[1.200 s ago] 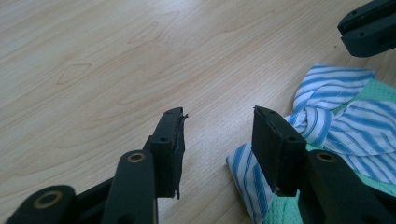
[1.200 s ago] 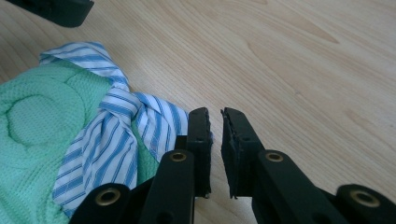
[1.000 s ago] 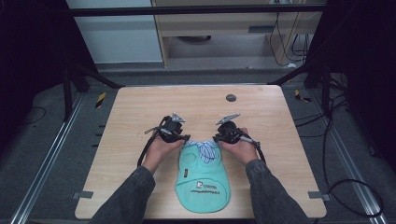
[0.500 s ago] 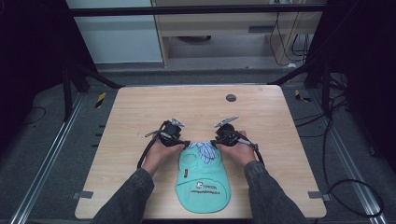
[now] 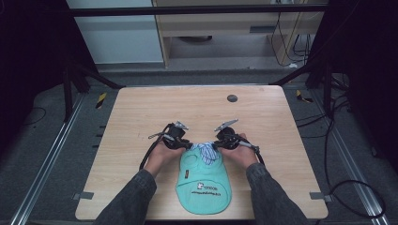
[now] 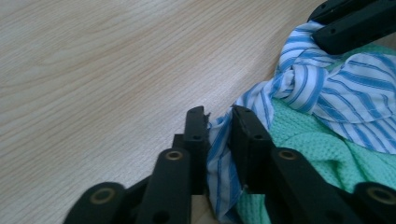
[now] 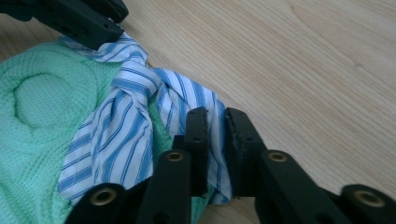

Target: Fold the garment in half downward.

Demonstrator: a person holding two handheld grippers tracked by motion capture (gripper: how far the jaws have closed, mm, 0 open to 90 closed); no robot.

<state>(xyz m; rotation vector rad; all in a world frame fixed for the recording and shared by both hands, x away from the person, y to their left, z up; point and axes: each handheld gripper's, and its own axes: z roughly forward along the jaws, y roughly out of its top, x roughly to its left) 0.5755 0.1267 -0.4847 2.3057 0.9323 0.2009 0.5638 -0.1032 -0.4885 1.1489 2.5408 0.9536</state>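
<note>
Lying flat on the near middle of the wooden table (image 5: 141,117), a mint-green bib (image 5: 204,180) has its blue-and-white striped ties (image 5: 203,151) knotted at the far end. The left gripper (image 6: 219,126) has just been closing, and its jaws now pinch one striped tie end between them. The right gripper (image 7: 215,126) has likewise been closing and clamps the other tie end. The knot (image 7: 135,86) sits between both grippers, above the green waffle-weave cloth.
</note>
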